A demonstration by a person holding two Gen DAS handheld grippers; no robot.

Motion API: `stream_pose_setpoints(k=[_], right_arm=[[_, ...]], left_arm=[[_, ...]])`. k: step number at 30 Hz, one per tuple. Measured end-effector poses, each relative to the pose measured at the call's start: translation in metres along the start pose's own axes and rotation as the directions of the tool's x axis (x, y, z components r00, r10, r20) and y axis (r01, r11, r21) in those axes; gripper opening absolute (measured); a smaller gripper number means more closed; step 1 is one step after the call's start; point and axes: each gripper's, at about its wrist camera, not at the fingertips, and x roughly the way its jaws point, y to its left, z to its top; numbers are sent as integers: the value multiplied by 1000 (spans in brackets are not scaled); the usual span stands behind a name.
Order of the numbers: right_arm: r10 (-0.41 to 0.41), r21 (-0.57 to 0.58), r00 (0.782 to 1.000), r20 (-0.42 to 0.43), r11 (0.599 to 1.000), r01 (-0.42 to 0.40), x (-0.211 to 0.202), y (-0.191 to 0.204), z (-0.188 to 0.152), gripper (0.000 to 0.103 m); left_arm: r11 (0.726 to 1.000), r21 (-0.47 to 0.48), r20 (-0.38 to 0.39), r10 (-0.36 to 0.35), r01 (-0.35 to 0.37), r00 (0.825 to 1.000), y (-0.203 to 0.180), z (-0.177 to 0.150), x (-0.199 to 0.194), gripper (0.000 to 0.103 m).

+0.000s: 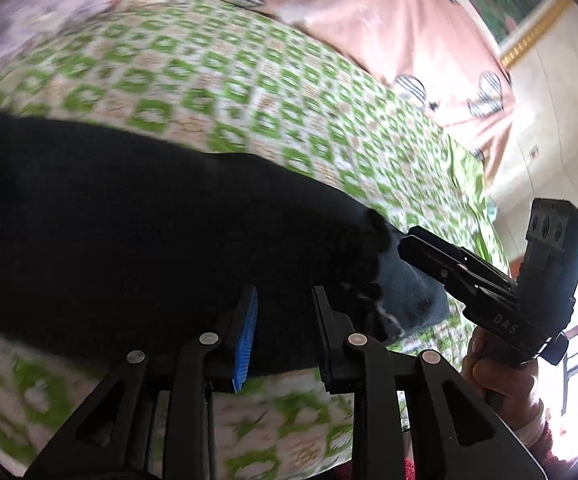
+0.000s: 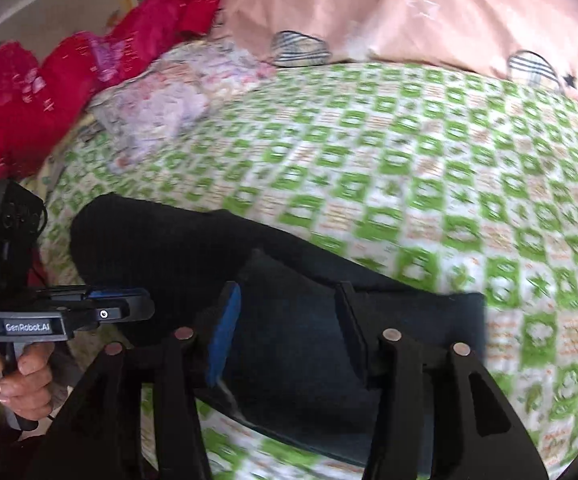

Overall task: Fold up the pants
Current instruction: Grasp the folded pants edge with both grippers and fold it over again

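Dark pants (image 1: 129, 220) lie folded on the green-and-white checked bedspread (image 1: 217, 80); their dark blue denim end (image 1: 405, 300) sticks out at the right. In the right wrist view the pants (image 2: 289, 320) lie just under the fingers. My left gripper (image 1: 285, 320) is open above the pants' near edge, nothing between its jaws. My right gripper (image 2: 289, 308) is open over the denim part. The right gripper also shows in the left wrist view (image 1: 441, 256), beside the denim end. The left gripper shows in the right wrist view (image 2: 129, 304), at the pants' left side.
Pink pillows (image 2: 449, 12) lie along the far side of the bed. A red quilt (image 2: 49, 80) and a pale floral cloth (image 2: 161, 100) are at the far left. The bed's edge and a white wall (image 1: 549, 120) are at the right.
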Motion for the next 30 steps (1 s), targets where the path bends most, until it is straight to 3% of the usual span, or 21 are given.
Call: stream_pose_setpoints(k=[8, 15, 23, 30], right_arm=[[124, -99, 991, -57, 987, -129, 48, 59, 29, 53], [199, -150, 974, -111, 965, -215, 80, 99, 44, 54], [245, -190, 957, -155, 943, -272, 108, 129, 63, 58], [291, -238, 929, -230, 909, -343, 142, 156, 82, 59]], left_arm=[[971, -215, 107, 129, -104, 986, 79, -21, -62, 28], [919, -353, 127, 236, -178, 964, 132, -27, -96, 45], [879, -447, 131, 247, -165, 960, 168, -21, -105, 51], [856, -492, 119, 246, -158, 962, 180, -5, -93, 53]])
